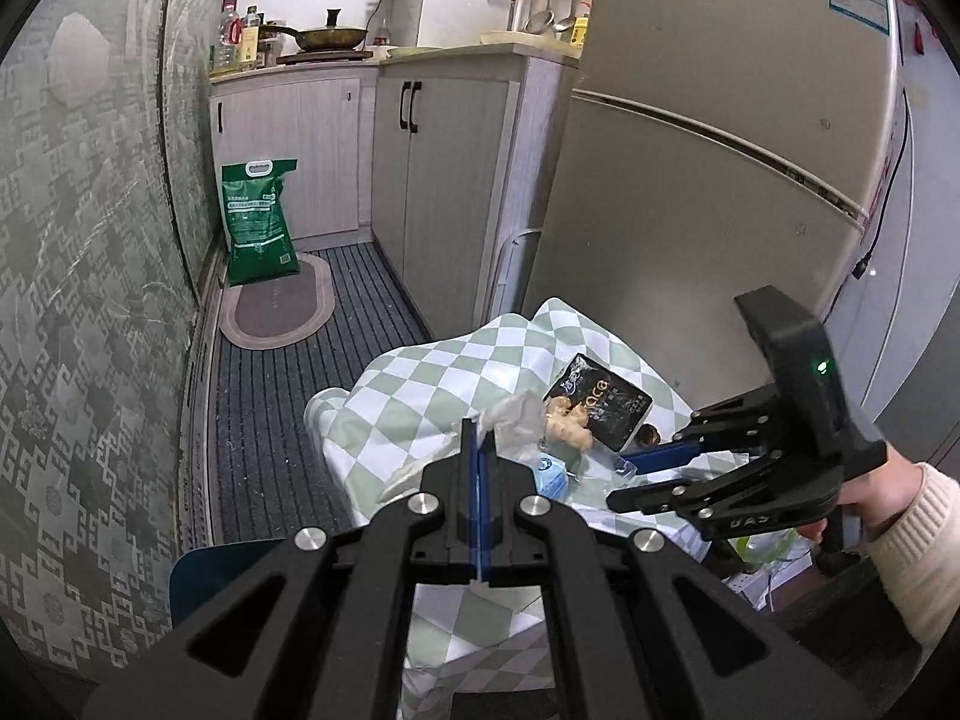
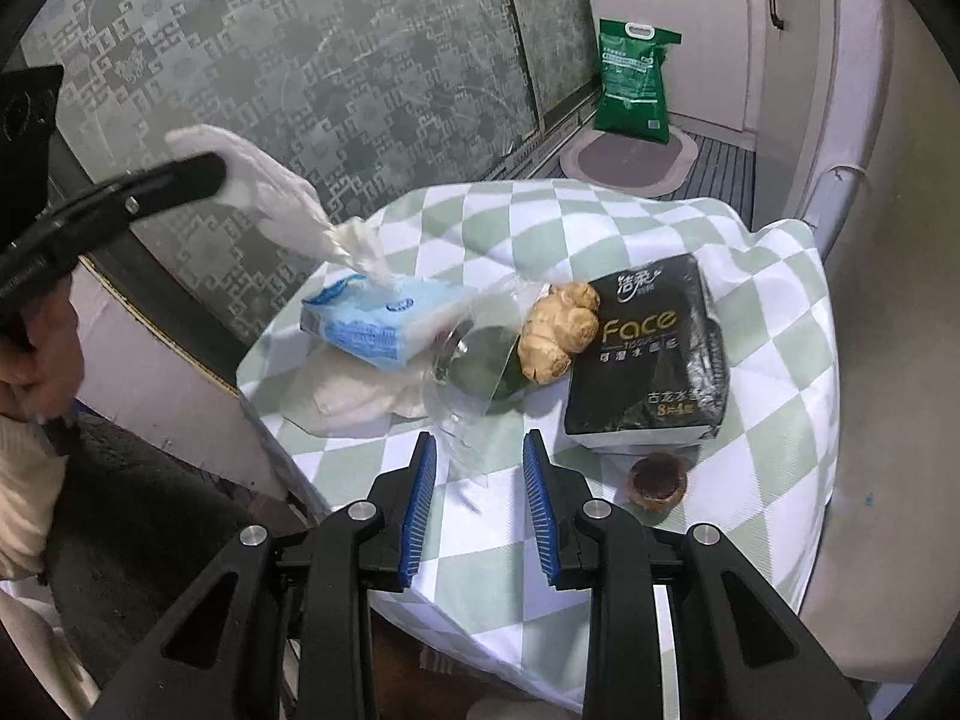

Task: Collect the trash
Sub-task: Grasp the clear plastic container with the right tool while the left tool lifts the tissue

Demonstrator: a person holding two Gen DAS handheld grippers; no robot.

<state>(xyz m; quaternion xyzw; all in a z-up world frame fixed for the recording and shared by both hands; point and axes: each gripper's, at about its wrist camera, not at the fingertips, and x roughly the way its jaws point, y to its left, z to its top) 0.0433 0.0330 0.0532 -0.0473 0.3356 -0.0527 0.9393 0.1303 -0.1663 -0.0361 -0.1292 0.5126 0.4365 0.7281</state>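
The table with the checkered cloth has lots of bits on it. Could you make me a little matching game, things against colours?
Things:
1. Tissue pack
2. Wipes pack
3. Ginger root
4. Rice bag

Colours:
a. Tan
b. Green
c. Black with gold lettering
d. Pale blue and white

Pairs: 1-c, 2-d, 3-a, 4-b

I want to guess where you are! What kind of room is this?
Most likely a small home kitchen. A frying pan sits on a stove beside cabinets, a tall fridge stands close by, and a green sack, perhaps rice, leans on the floor.
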